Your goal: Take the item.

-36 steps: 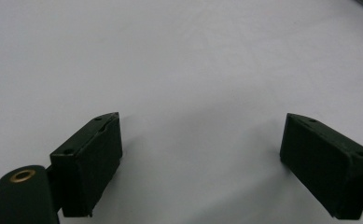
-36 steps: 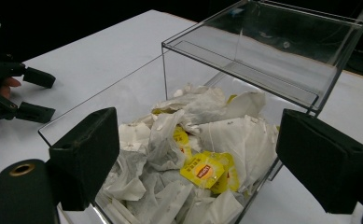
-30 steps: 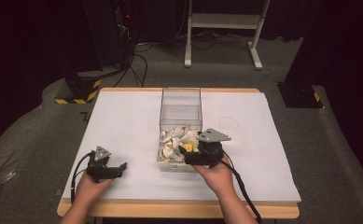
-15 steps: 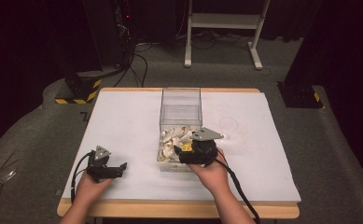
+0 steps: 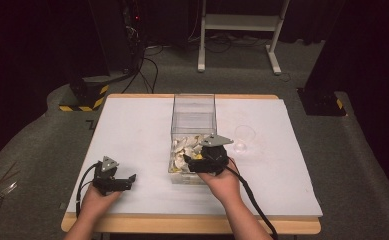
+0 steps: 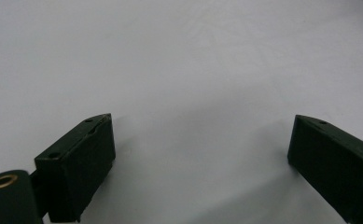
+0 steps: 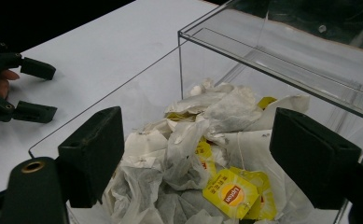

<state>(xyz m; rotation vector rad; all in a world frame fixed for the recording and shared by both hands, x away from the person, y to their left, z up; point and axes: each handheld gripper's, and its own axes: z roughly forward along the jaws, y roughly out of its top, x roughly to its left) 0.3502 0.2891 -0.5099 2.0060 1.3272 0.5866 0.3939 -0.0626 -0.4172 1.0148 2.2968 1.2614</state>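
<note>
- Right gripper view looks down into a clear, open-topped acrylic box [image 7: 282, 60] holding a heap of crumpled white paper tea bags with yellow tags [image 7: 202, 154].
- Right hand-held gripper [image 5: 189, 164] hangs over the heap; its jaws have just been closing a little yet stand spread, nothing pinched between them.
- Left hand-held gripper [image 5: 130, 179] rests spread on the white tabletop [image 5: 132, 130], well apart from the box.
- Tea bags look light, soft and easily torn; strings may tangle.
- Best hold: one bag's paper body on top, gently.
</note>
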